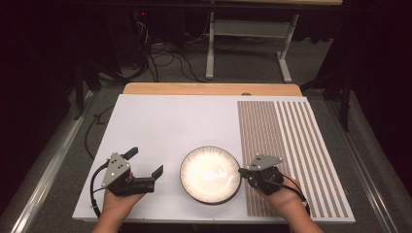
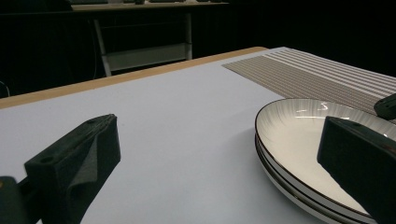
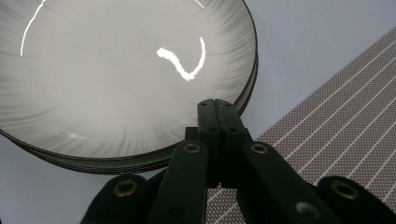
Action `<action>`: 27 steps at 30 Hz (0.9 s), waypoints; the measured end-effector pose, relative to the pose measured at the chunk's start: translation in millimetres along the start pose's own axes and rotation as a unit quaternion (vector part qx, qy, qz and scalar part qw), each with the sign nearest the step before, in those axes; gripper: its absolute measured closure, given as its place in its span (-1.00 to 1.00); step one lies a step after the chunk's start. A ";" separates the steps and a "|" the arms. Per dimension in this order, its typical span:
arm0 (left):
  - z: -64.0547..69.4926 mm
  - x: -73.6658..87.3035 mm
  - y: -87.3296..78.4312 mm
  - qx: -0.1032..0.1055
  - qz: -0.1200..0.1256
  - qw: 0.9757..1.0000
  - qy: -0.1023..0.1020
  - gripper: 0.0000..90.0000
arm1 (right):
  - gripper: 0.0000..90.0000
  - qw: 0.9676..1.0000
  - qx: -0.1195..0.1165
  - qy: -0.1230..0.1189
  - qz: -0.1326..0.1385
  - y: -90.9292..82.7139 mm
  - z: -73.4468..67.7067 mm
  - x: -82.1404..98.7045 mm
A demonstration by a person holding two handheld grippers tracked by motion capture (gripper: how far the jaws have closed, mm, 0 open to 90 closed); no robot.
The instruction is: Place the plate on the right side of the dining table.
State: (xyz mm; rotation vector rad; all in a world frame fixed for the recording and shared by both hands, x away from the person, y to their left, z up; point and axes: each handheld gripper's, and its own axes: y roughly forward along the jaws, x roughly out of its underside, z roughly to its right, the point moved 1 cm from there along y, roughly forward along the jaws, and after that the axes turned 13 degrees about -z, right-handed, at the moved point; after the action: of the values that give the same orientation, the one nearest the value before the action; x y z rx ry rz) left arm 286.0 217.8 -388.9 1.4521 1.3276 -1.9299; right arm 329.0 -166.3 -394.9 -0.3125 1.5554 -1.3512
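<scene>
Hands come in at six o'clock of the high view, and I start with my right gripper (image 1: 241, 171), whose jaws are pressed together with nothing between them; its closed tip sits right at the rim of the plates (image 1: 210, 174), at about three o'clock of the stack. In the right gripper view that tip (image 3: 215, 106) overlaps the top plate's dark edge (image 3: 140, 157), and I cannot tell whether it touches the rim or hovers just above it. My left gripper (image 1: 146, 162) stands with its jaws wide apart and empty, on the bare white board (image 1: 165, 121) at the stack's nine o'clock, near it but apart. The relation I would work from is this: the plates lie between the two tools, the right one is much the nearer, and the rim runs across its closed tip, so my judgement is that the jaws must part before they can take the edge. From the left gripper view the stack (image 2: 299, 140) shows two or perhaps three rims, and I cannot count them surely, since one black jaw cuts off its near side. Beyond, from one to three o'clock, lies the striped placemat (image 1: 291, 145); farther still the wooden table edge (image 1: 209, 89).
</scene>
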 end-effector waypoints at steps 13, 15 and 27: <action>-1.1 -1.0 -2.4 -0.002 0.005 1.000 -0.001 -1.00 | 1.00 1.000 -0.014 -0.003 0.001 3.9 -3.8 -5.5; -1.4 -1.3 -3.0 -0.002 0.007 1.000 -0.002 -1.00 | 1.00 1.000 -0.019 -0.002 0.003 5.4 -4.5 -6.7; -1.0 -2.6 -4.4 0.001 0.010 1.000 -0.002 -1.00 | 1.00 0.999 -0.039 0.000 0.002 9.1 -7.4 -7.5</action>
State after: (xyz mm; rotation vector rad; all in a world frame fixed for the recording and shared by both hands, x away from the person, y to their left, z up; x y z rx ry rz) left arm 284.3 220.2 -384.6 1.4569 1.3056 -1.9218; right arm 330.1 -153.3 -399.9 -0.3570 1.6110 -1.2899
